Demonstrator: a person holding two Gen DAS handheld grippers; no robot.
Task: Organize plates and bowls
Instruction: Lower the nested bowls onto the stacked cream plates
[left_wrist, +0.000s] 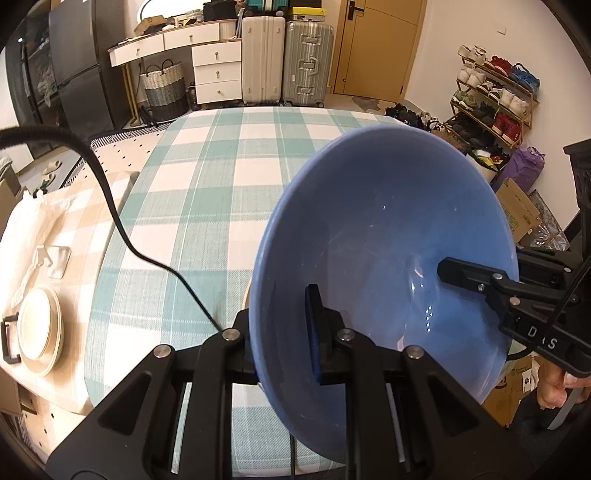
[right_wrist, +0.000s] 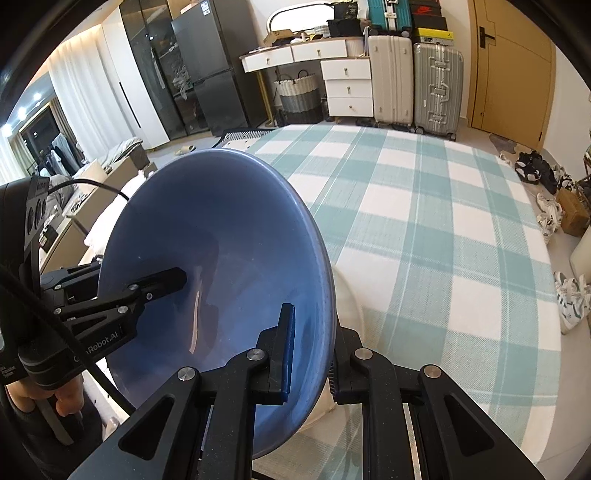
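A large blue bowl is held in the air above the checked tablecloth, tilted. My left gripper is shut on its left rim, one finger inside and one outside. My right gripper is shut on the opposite rim of the same bowl. Each gripper shows in the other's view: the right one and the left one. A stack of cream plates lies on a beige checked surface at the far left.
The table carries a green and white checked cloth. A black cable trails across it. A white cloth lies beyond the plates. Suitcases, drawers and a shoe rack stand beyond the table.
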